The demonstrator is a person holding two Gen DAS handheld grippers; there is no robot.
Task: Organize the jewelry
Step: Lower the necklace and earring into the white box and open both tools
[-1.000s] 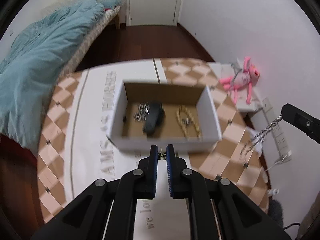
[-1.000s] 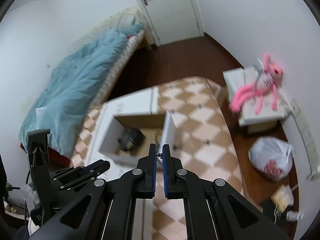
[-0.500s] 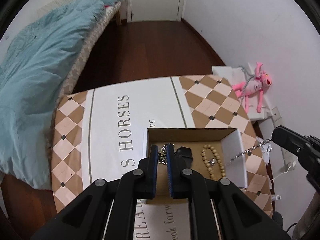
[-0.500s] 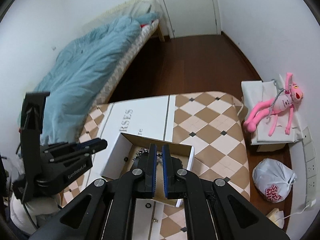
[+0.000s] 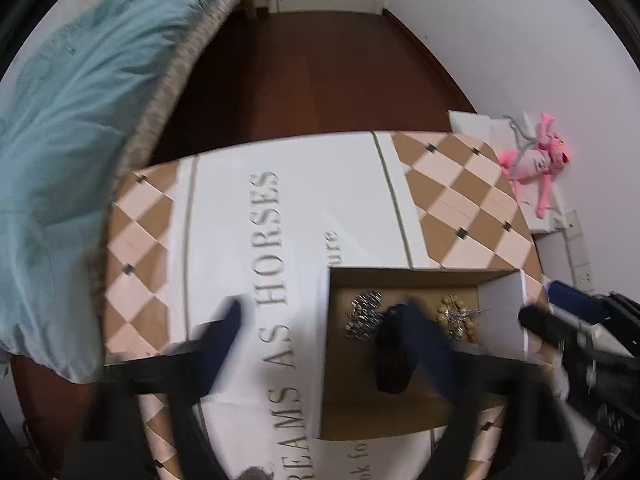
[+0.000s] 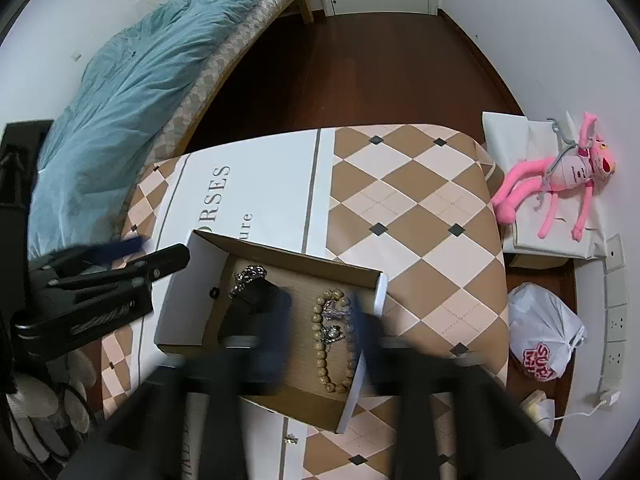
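An open cardboard box (image 6: 376,292) (image 5: 326,360) sits on the table. Inside lie a silver chain (image 6: 248,274) (image 5: 362,314), a black item (image 6: 256,312) (image 5: 394,354), and a wooden bead bracelet (image 6: 340,344) (image 5: 460,320) with a silver chain piece (image 6: 334,322) on it. My left gripper (image 5: 326,332) is open and blurred, its jaws straddling the box's left wall. My right gripper (image 6: 322,324) is open and blurred above the bracelet. Both are empty. A small metal piece (image 6: 291,439) lies on the table in front of the box.
The table has a checkered cloth (image 6: 420,208) with a white lettered panel (image 5: 288,208). A bed with a blue blanket (image 6: 132,80) stands at the left. A pink plush toy (image 6: 560,176) and a white plastic bag (image 6: 544,336) are at the right, off the table.
Both grippers were shut on silver jewelry and have opened wide. The chain that hung from the right gripper now lies in the box on the bracelet. Both views are lower over the box.
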